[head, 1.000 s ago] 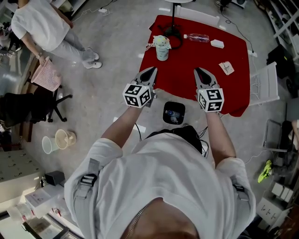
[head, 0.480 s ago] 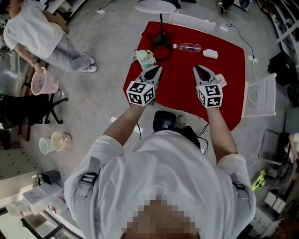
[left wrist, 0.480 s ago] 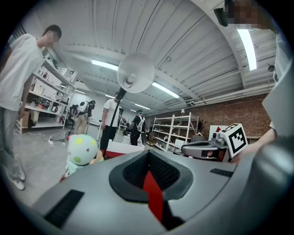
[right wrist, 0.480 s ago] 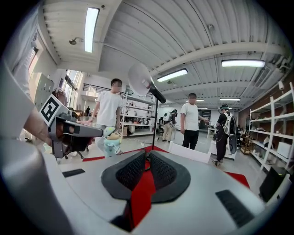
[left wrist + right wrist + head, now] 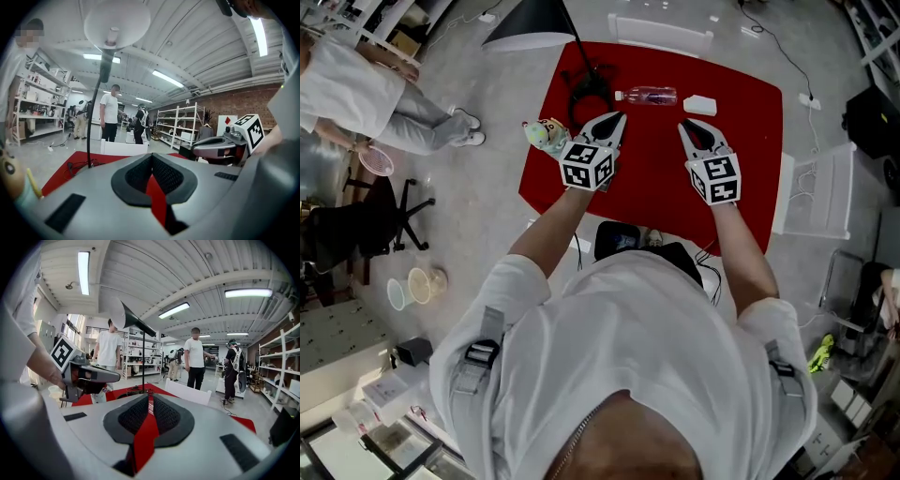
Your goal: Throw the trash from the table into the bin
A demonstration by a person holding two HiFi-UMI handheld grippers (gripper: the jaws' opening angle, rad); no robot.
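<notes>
A red table (image 5: 750, 178) lies ahead in the head view. On it are a clear plastic bottle (image 5: 647, 95), a small white packet (image 5: 700, 104) and, at the left corner, a pale cup with a toy figure (image 5: 546, 134). My left gripper (image 5: 617, 119) hovers over the table right of the cup, shut and empty (image 5: 151, 161). My right gripper (image 5: 684, 126) is level with it, just short of the packet, its jaws together with nothing between them (image 5: 150, 398). A pink mesh basket (image 5: 377, 161) sits on the floor far left, beside a person.
A floor lamp with a black shade (image 5: 530, 23) rises over the table's far left, its cable coiled on the cloth (image 5: 589, 86). White chairs stand behind (image 5: 661, 33) and right of the table (image 5: 811, 192). An office chair (image 5: 366, 220) is left; people stand beyond.
Both grippers have travelled forward from the table's near edge to over its middle. The table and its objects are closer. A paper scrap near the right gripper is no longer visible.
</notes>
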